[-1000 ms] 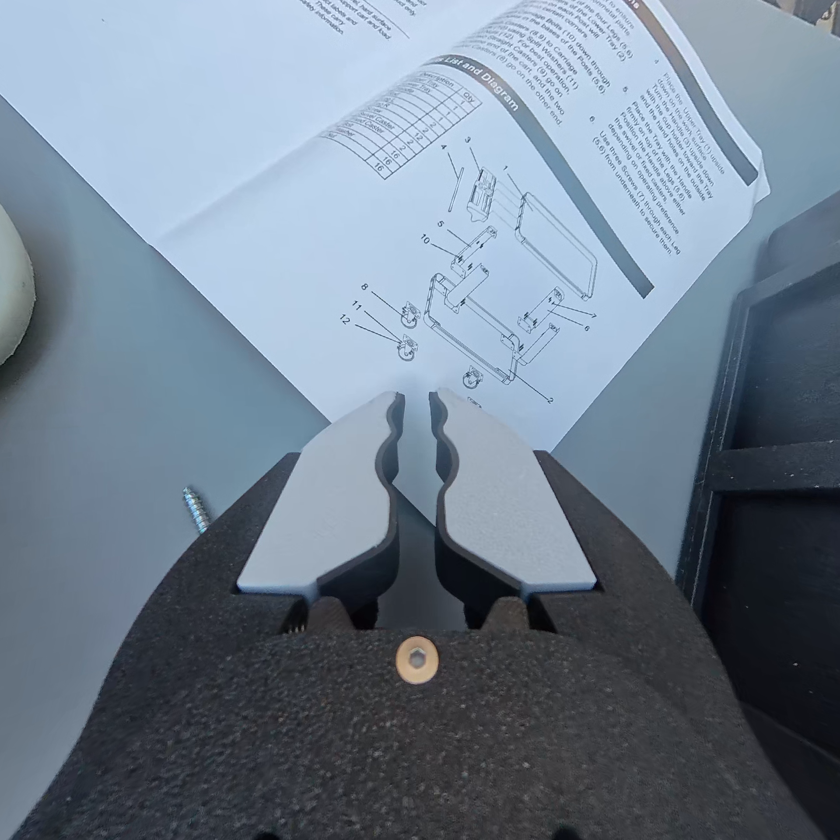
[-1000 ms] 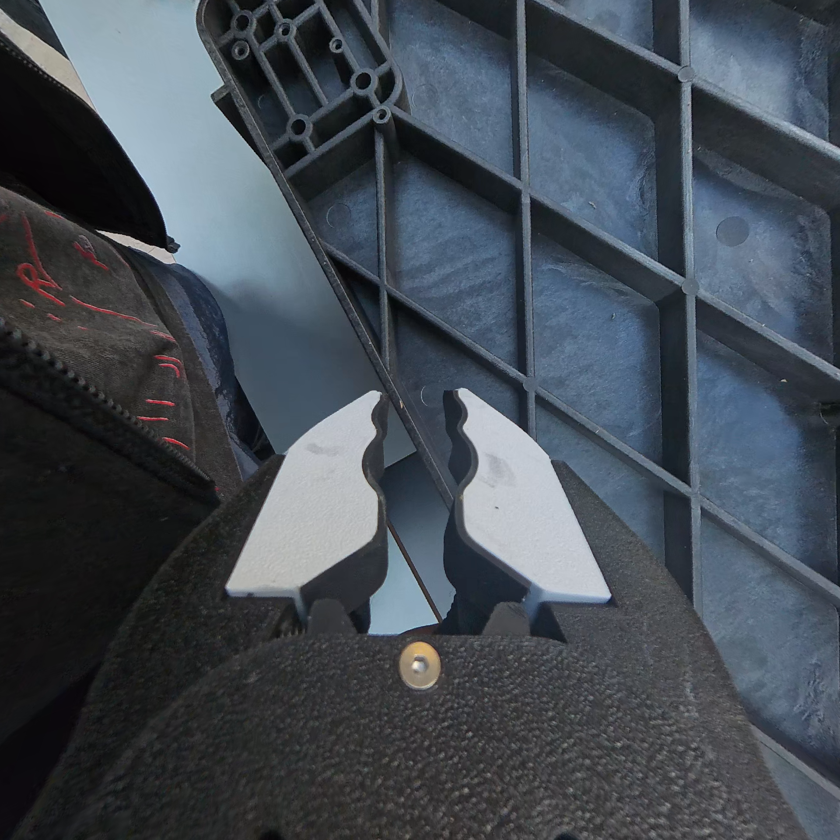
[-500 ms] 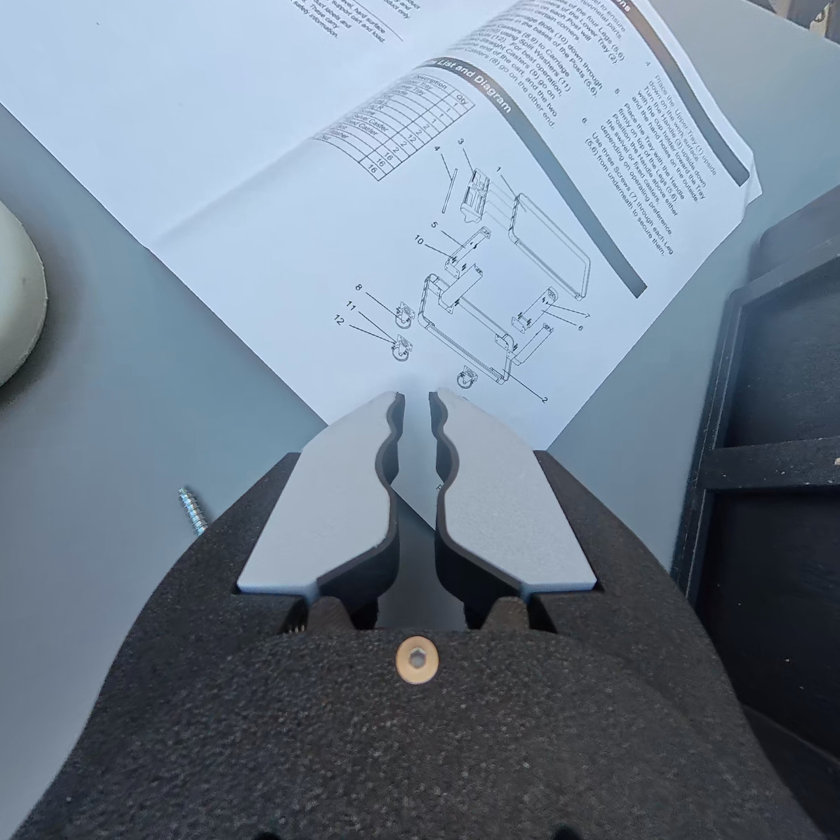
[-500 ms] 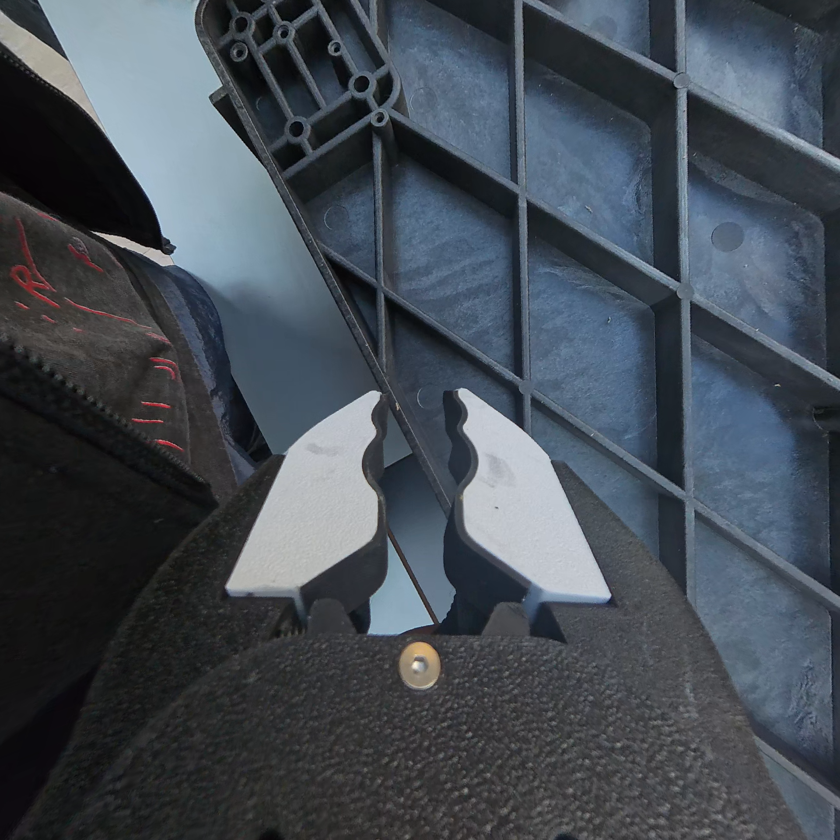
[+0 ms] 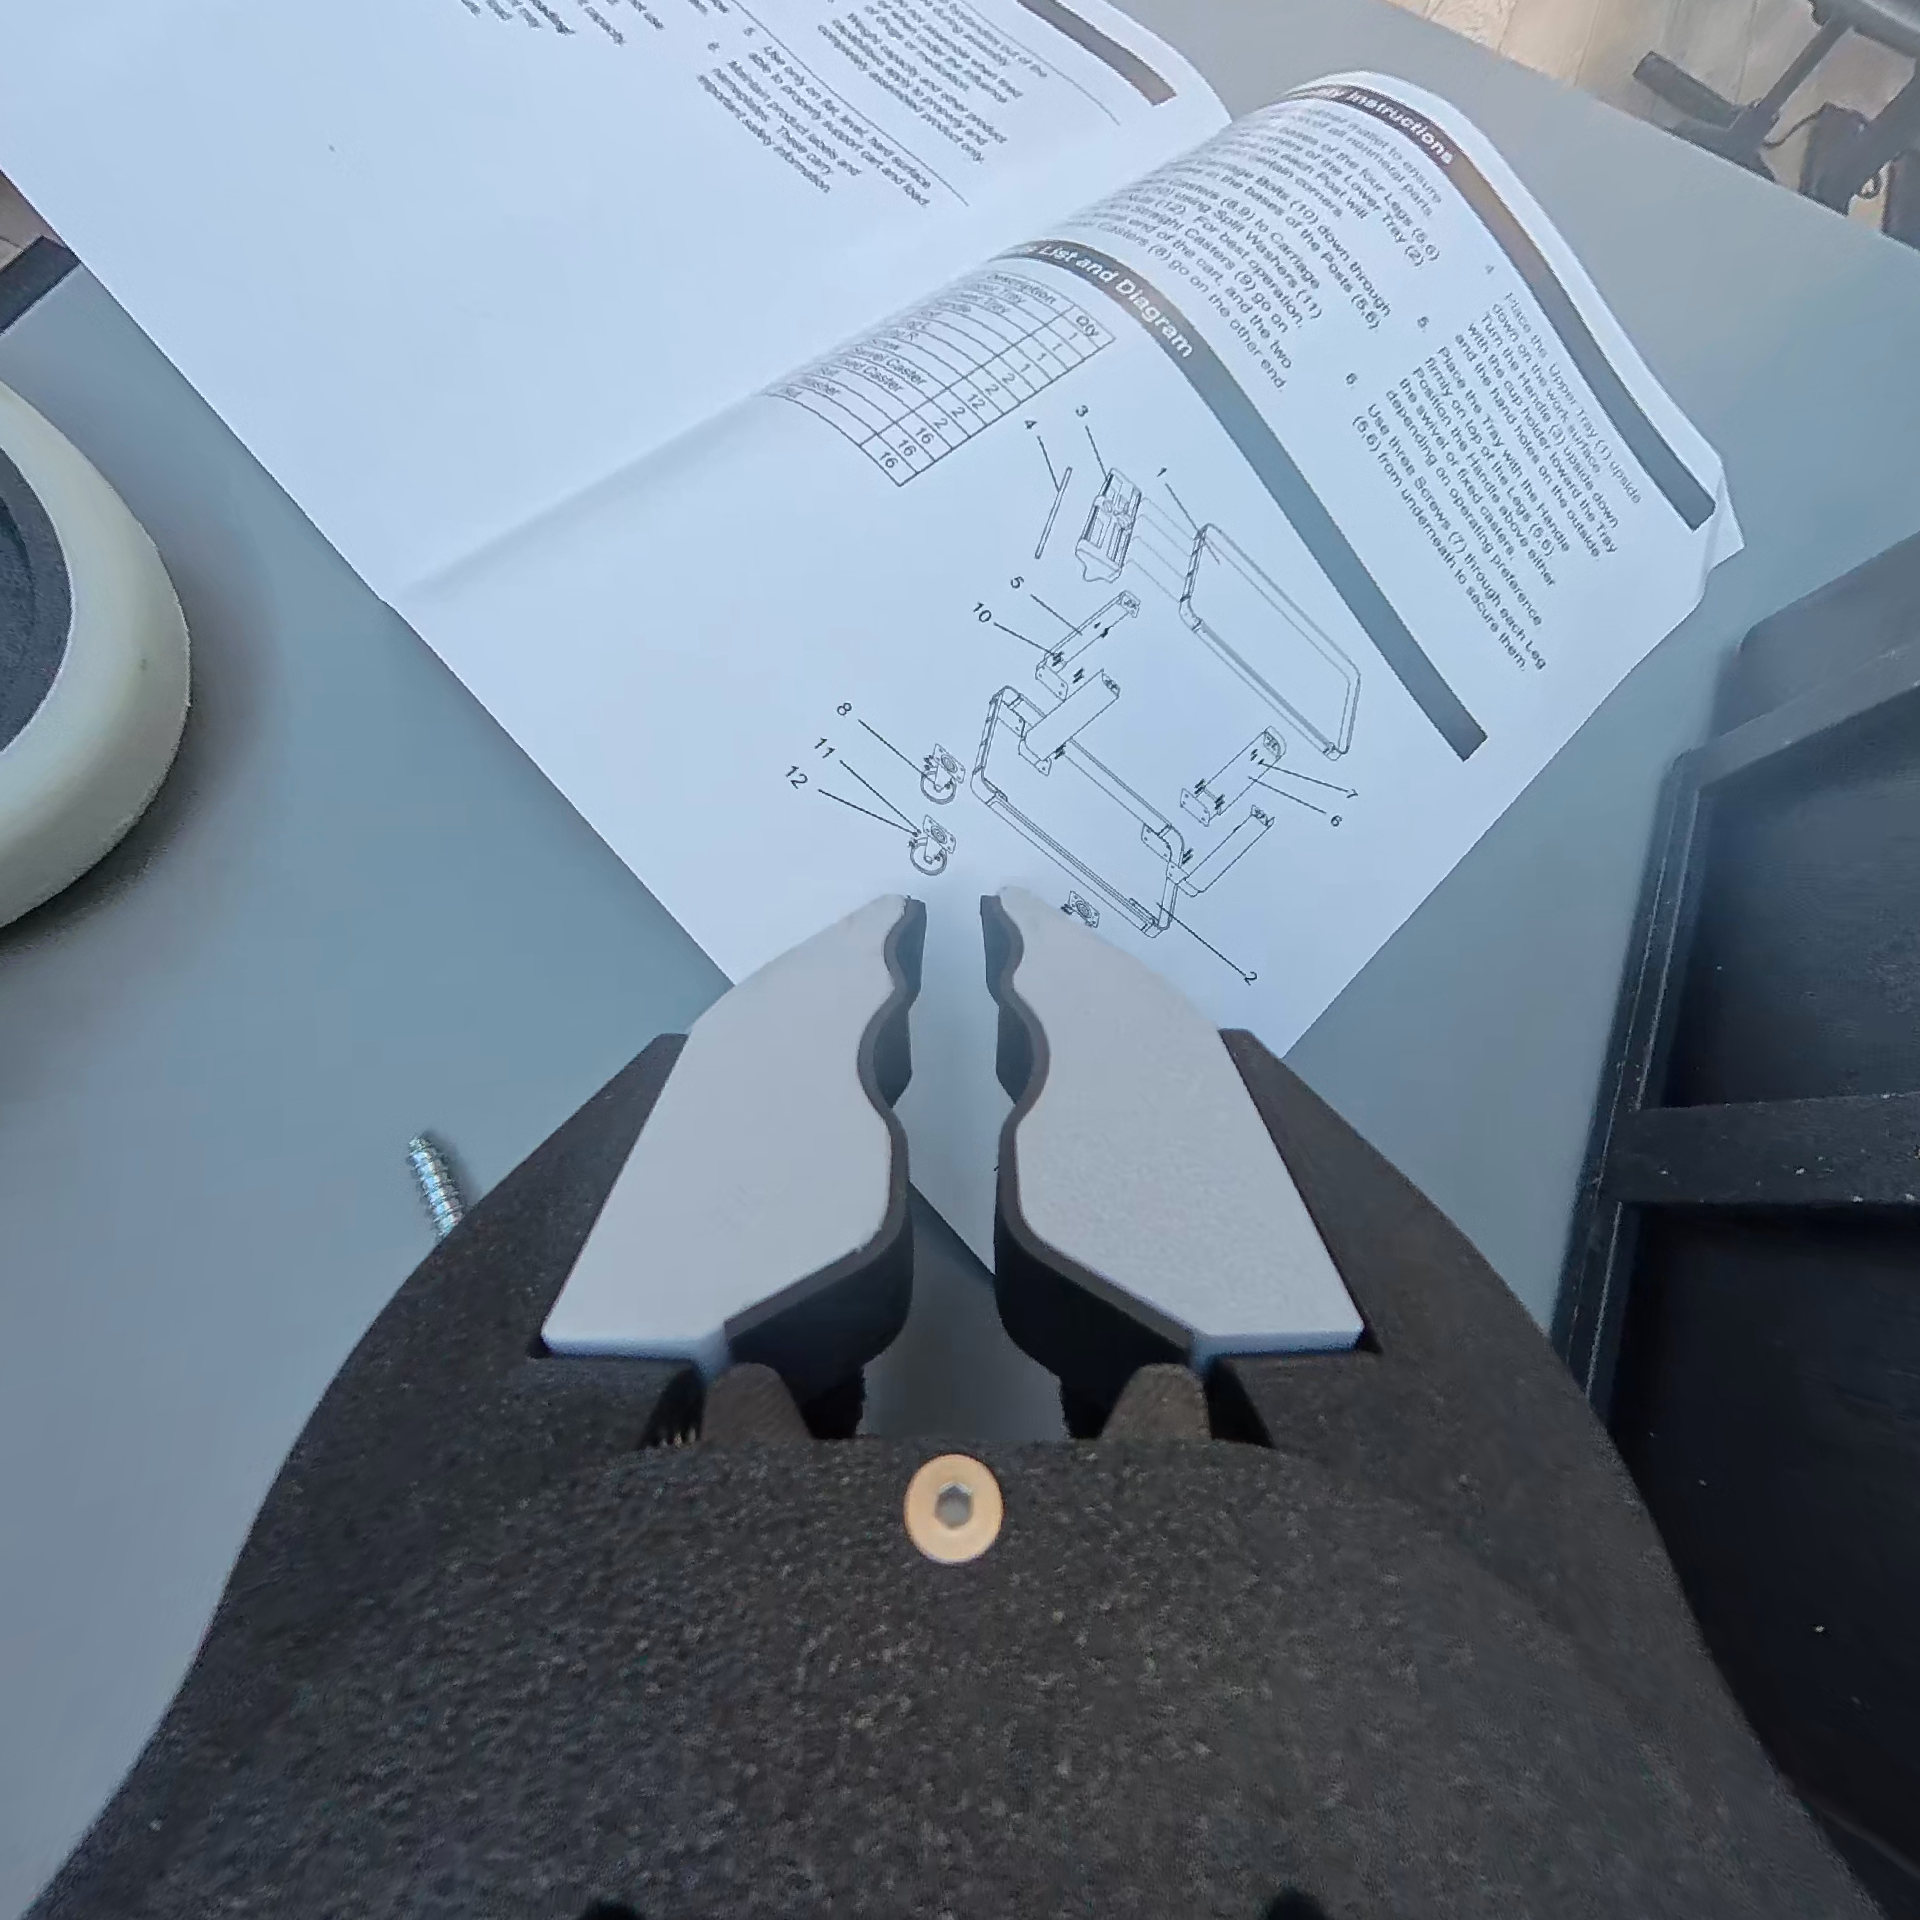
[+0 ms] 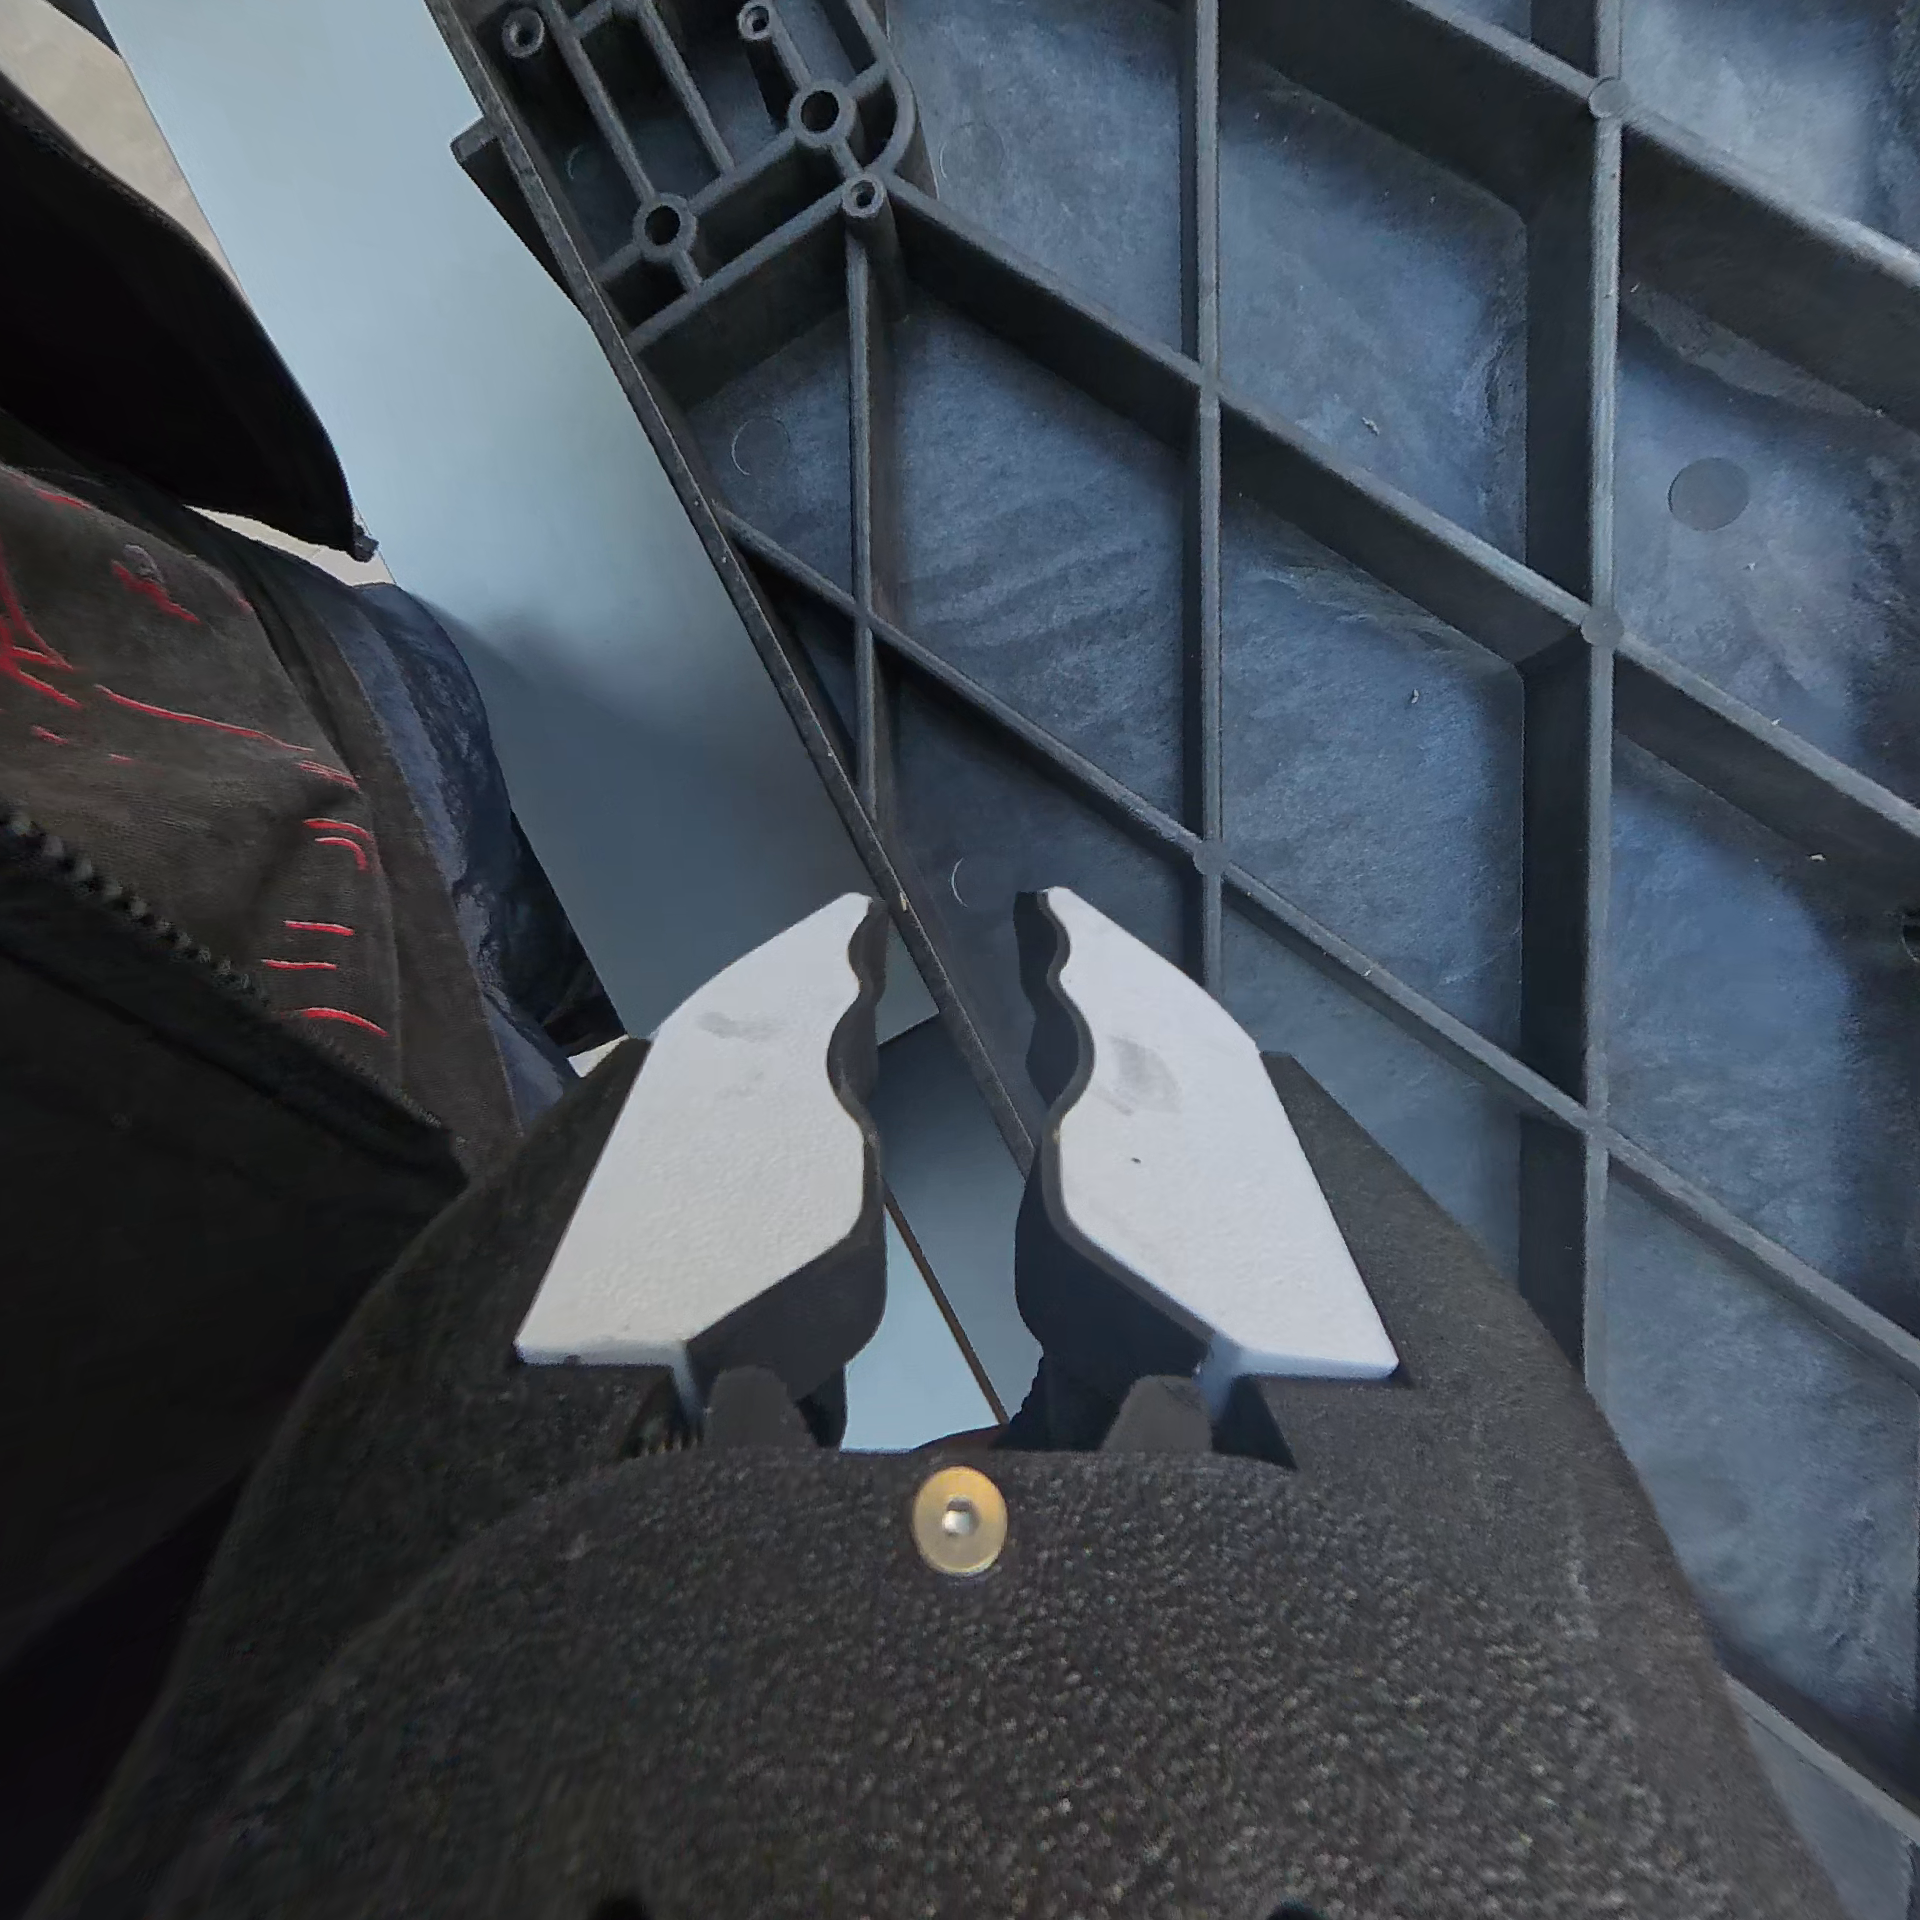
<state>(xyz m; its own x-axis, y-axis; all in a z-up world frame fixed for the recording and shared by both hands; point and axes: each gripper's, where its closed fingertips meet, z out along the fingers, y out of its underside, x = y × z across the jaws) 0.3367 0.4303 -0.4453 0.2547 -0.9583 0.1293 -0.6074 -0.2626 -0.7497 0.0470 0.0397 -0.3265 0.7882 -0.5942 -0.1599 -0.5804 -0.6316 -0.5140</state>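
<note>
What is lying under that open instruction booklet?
The instruction booklet lies on a grey table, and the left gripper hangs over its near corner. Whatever might sit beneath the pages is covered. A screw lies beside it.

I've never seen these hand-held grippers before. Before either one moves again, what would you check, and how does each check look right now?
1. Left gripper empty: ok, narrow gap between the fingers, nothing in it.
2. Left gripper position: ok, it is over the near corner of the instruction sheet; contact cannot tell.
3. Loose screw accounted for: ok, it lies on the grey table beside the left gripper's body.
4. Right gripper around the edge of the black ribbed plastic panel: ok, the rim runs between its fingers.
5. Right gripper's grip firm: cannot tell, a gap shows at the tips.
6. Dark clothing near the right gripper: cannot tell if clear.
</note>
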